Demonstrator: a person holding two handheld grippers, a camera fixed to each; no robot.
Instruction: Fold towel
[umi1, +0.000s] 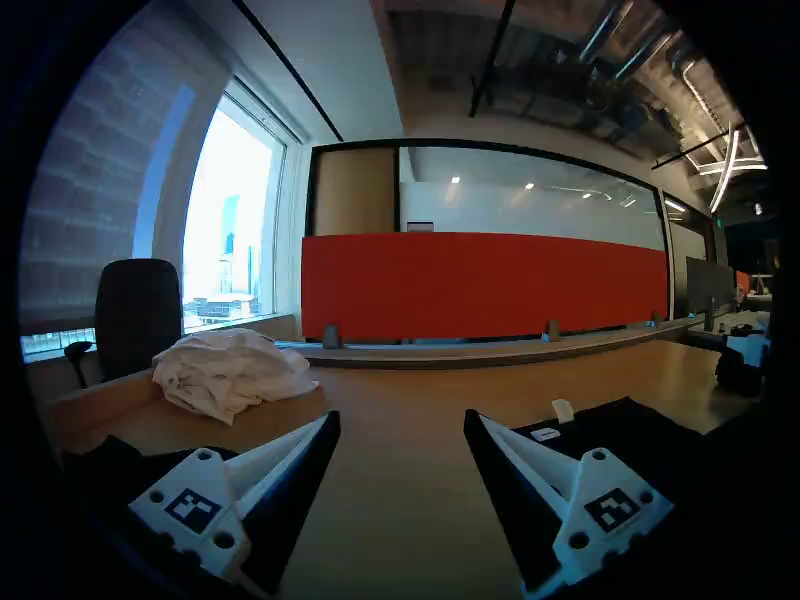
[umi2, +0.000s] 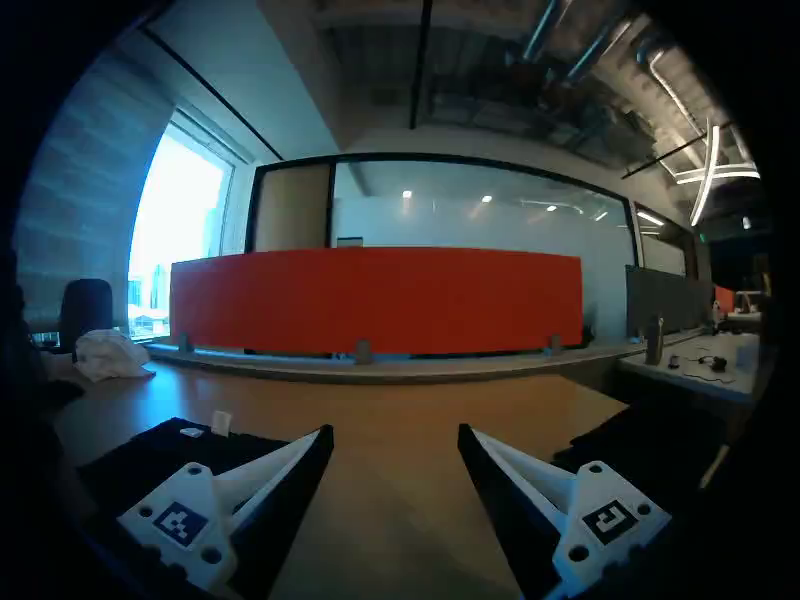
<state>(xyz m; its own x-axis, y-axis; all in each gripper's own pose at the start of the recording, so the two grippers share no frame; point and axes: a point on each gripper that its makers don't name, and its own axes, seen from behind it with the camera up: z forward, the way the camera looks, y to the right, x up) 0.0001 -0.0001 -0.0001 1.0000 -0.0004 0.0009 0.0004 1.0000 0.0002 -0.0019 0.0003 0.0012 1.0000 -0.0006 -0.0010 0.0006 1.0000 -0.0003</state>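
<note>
A crumpled white towel (umi1: 232, 371) lies in a heap on the wooden desk (umi1: 400, 440) at the left, near the window. My left gripper (umi1: 402, 430) is open, low over the desk, with nothing between its fingers; the towel is ahead and to its left. In the right gripper view the same white towel (umi2: 108, 354) appears small and far off at the left. My right gripper (umi2: 396, 440) is also open over bare desk (umi2: 400, 420). A black cloth with a white tag (umi1: 620, 425) lies flat near the right finger in the left gripper view and as the black cloth (umi2: 200, 440) by the left finger in the right gripper view.
A red divider panel (umi1: 480, 285) stands along the desk's far edge. A black office chair (umi1: 135, 315) is behind the towel by the window. More dark cloth (umi2: 650, 430) lies at the right, and another desk with small items (umi2: 700, 360) stands beyond.
</note>
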